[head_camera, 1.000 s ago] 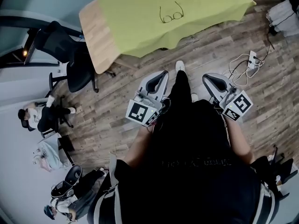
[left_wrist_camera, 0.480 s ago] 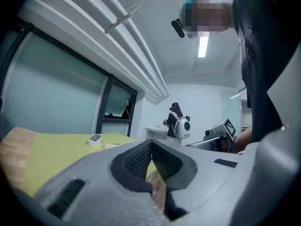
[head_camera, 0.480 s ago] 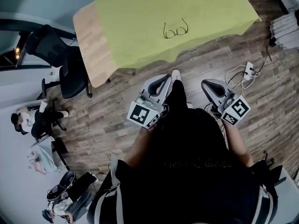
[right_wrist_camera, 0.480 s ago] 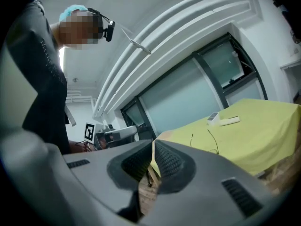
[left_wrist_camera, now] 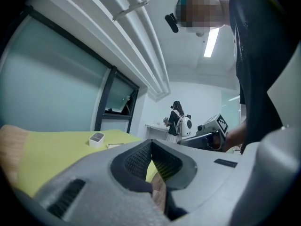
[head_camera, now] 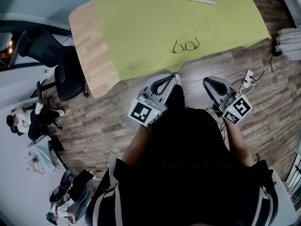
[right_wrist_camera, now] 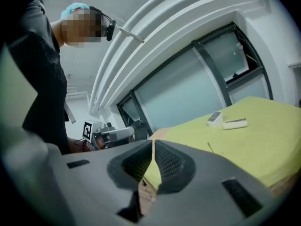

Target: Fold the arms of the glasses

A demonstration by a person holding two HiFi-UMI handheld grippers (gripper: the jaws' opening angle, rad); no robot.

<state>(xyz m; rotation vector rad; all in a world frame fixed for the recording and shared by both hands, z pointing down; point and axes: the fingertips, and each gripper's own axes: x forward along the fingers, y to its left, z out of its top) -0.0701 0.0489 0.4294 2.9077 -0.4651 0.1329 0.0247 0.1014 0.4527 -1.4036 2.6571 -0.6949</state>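
Yellow-green tablecloth [head_camera: 141, 27] carries glasses [head_camera: 186, 46] well ahead of both jaws; left gripper [head_camera: 165, 78] and right gripper [head_camera: 211, 83] clenched, empty.

Wood-plank floor [head_camera: 117, 121] running under cloth-covered table [head_camera: 91, 46]; black office chair [head_camera: 66, 74] standing just beside; ceiling strip light [left_wrist_camera: 211, 41] glowing; glazed partition [left_wrist_camera: 51, 93] rising behind.

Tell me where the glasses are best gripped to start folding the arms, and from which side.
Likely one arm near its free end, with the lens frame steadied. The glasses lie on the yellow-green cloth, lenses nearest the person, arms apparently open and pointing away, so come down from above on the near side.
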